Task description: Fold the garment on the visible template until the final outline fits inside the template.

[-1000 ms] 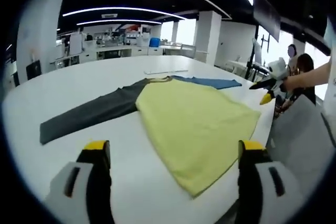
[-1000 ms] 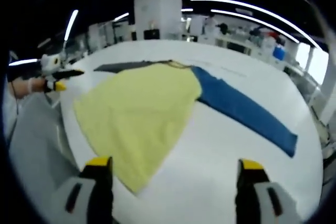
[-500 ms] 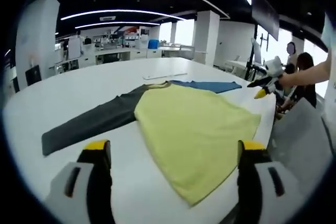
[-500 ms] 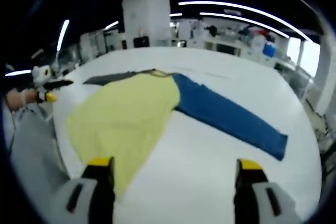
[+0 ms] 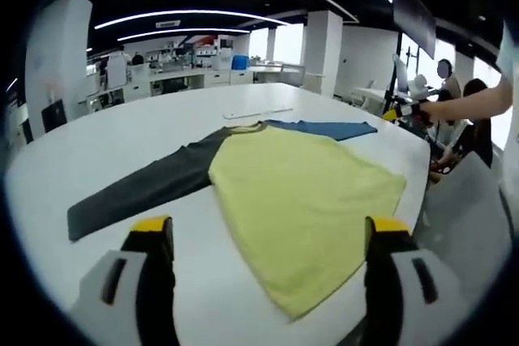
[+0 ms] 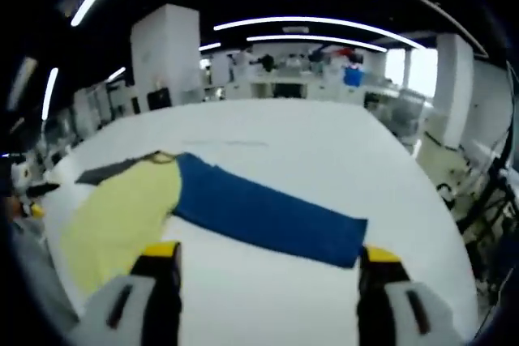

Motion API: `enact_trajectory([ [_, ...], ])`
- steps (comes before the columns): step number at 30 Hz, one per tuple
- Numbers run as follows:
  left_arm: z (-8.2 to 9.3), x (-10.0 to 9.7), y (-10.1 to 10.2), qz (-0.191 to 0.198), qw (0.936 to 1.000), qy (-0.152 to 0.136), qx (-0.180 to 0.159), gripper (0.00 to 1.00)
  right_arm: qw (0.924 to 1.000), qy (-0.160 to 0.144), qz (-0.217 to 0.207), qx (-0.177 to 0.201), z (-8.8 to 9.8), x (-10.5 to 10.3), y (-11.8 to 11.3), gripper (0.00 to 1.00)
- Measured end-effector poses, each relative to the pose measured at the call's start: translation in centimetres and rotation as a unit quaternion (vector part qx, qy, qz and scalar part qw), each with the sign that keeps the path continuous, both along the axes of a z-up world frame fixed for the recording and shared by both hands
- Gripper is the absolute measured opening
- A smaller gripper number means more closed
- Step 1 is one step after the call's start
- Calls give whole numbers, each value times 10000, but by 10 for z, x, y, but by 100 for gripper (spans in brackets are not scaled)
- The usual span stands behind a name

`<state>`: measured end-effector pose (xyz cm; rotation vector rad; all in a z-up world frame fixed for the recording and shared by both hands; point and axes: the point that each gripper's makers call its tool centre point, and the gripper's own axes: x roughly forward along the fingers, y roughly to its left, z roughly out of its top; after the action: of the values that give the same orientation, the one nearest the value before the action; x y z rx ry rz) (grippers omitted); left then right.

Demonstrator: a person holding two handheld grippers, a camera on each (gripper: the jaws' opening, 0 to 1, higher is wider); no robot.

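A long-sleeved garment lies flat on the white table (image 5: 122, 131). Its yellow body (image 5: 300, 192) is in the middle, with a dark grey sleeve (image 5: 138, 192) stretched left and a blue sleeve (image 5: 324, 128) at the far right. My left gripper (image 5: 269, 228) is open, low over the near table edge in front of the hem. A hand holds my right gripper (image 5: 405, 109) over the table's right edge, near the blue sleeve. From there the blue sleeve (image 6: 268, 216) lies just ahead of my open right gripper (image 6: 270, 253), with the yellow body (image 6: 122, 216) to its left.
A thin pale strip (image 5: 255, 111) lies on the table beyond the collar. People sit by the right edge (image 5: 470, 119). Desks and white pillars (image 5: 320, 54) stand in the background. Bare white tabletop (image 6: 324, 143) stretches beyond the blue sleeve.
The right gripper has moved farther along the table's right edge, and its view has swung from the yellow body onto the blue sleeve. The garment has not moved. Both grippers stay open.
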<state>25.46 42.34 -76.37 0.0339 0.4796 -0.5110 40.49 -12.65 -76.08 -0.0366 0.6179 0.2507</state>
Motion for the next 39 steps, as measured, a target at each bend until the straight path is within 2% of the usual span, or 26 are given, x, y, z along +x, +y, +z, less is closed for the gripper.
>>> enact_trajectory([
  [3,-2,-7,-8,34,10000,59,-1,94,9999,91,-100,103,-5,7,-10,81],
  [7,-4,-12,-14,52,9998,180,60,94,9988,343,-332,128,-24,15,-29,79],
  [8,-2,-13,-16,52,9998,181,74,94,9977,536,-391,150,-32,15,-33,77],
  [10,1,-13,-19,57,9997,203,121,93,9979,469,-409,169,-37,23,-39,70],
  [11,1,-13,-20,63,9996,219,140,93,9968,586,-509,170,-42,22,-42,67],
  [15,1,-12,-20,151,9996,254,46,92,9944,723,-736,232,-56,30,-51,54],
  [18,-1,-10,-24,149,9994,290,82,90,9921,913,-862,-25,-65,32,-61,38],
  [20,-2,-10,-25,179,9994,310,42,90,9916,904,-918,114,-74,46,-65,34],
  [21,-3,-9,-25,191,9993,324,26,90,9890,962,-1115,124,-69,43,-68,34],
  [23,-5,-10,-26,190,9992,337,16,90,9890,961,-1121,93,-69,44,-68,28],
  [25,-8,-12,-27,172,9991,382,2,89,9867,1107,-1192,-77,-76,43,-76,21],
  [28,-10,-14,-26,193,9988,445,-16,89,9853,1241,-1163,-140,-83,38,-73,22],
  [29,-10,-14,-26,203,9988,453,-26,89,9854,1239,-1159,-159,-83,37,-73,21],
  [30,-10,-15,-26,207,9987,459,-35,89,9867,1114,-1165,-230,-81,39,-74,19],
  [33,-11,-16,-25,205,9986,488,-25,88,9870,1188,-1066,-178,-80,34,-64,10],
  [35,-11,-16,-23,218,9986,474,-42,88,9868,1202,-1037,-313,-79,31,-62,8],
  [39,-9,-14,-21,257,9987,435,-67,88,9867,1232,-1027,-280,-76,30,-60,0],
])
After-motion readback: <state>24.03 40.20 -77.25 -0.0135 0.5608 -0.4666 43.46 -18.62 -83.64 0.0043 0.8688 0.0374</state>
